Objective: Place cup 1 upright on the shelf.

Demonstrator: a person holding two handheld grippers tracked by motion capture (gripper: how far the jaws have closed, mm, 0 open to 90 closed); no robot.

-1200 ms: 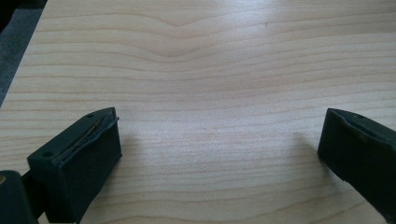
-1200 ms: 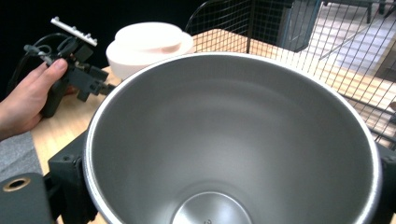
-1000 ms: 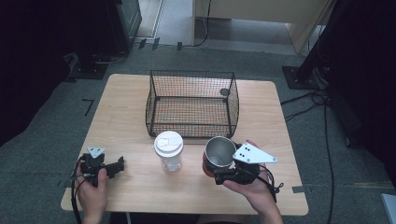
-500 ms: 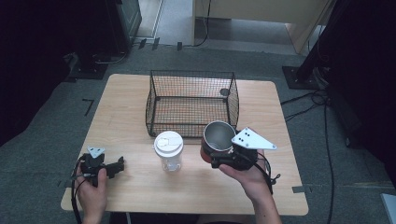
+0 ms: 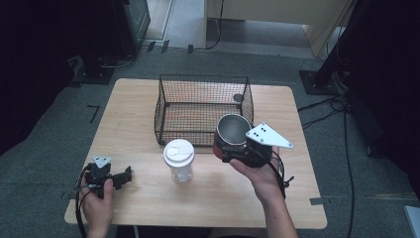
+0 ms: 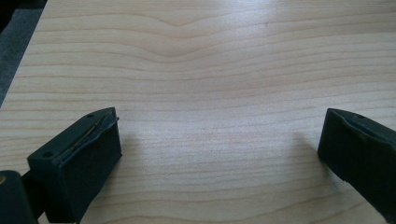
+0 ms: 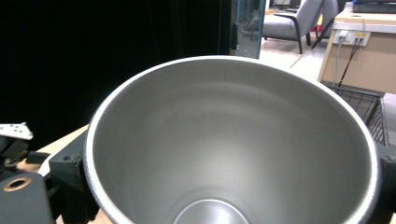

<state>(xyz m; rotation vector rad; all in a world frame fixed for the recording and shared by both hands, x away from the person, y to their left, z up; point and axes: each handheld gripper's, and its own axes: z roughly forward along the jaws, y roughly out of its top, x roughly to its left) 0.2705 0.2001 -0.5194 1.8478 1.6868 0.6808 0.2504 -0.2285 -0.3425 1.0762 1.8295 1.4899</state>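
Just before the wire basket (image 5: 203, 109), the steel cup (image 5: 233, 131) is held upright, clamped in the right gripper (image 5: 236, 152); the basket lies directly beyond. The left gripper (image 5: 119, 178) is rested agape, farther off.

Grey carpet floor (image 5: 346, 208); dark surroundings

Lab/office space: grey carpet floor (image 5: 59, 114), cables (image 5: 341, 106) on the right, black stands (image 5: 317, 82), far office chair (image 7: 285, 23), wooden desk (image 7: 364, 56) with sockets.

Left tongs (image 5: 125, 175) low, jaws wide, right tongs (image 5: 229, 148) raised, clamped
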